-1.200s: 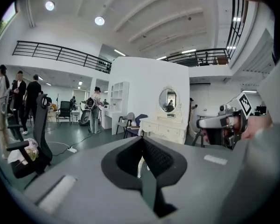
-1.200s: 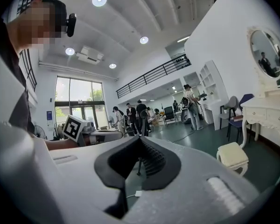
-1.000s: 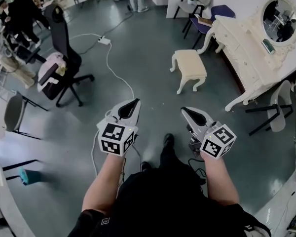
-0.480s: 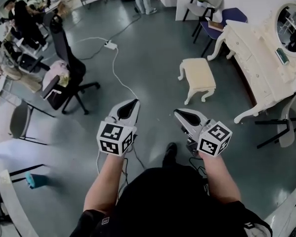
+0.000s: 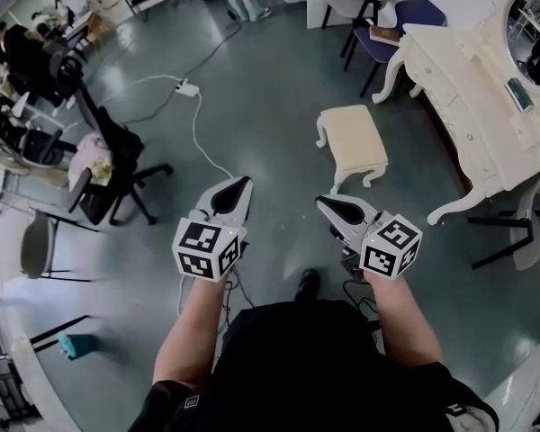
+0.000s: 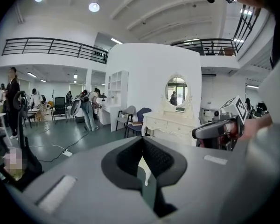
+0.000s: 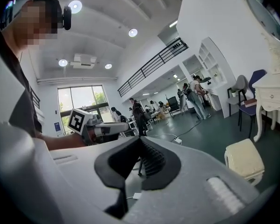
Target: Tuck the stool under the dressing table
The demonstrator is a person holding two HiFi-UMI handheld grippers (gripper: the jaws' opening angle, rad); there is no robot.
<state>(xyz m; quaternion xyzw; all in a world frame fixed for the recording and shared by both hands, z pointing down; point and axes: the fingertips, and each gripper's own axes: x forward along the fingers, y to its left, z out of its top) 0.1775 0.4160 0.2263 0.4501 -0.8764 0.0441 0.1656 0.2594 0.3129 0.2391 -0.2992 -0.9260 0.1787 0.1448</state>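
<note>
Stool (image 5: 353, 136) stood upright, long axis roughly alongside the dressing table (image 5: 459, 88), bare floor between. Left claw (image 5: 245, 182) and right claw (image 5: 321, 202) were closed, empty.

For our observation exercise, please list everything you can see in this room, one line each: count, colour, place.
Padded stool: one, cream, on the open floor left of the dressing table, not tucked under it.
Carved dressing table: one, cream, right side.
Oval mirror: one, cream frame, on top of the dressing table.
Swivel office chair: one, black, left.
Power strip with cable: one, white, on the floor, upper middle.
Upholstered chair: one, blue, top, by the table's far end.
People: several, dark clothes, upper left.
Left gripper: one, grey, shut, empty.
Right gripper: one, grey, shut, empty.
</note>
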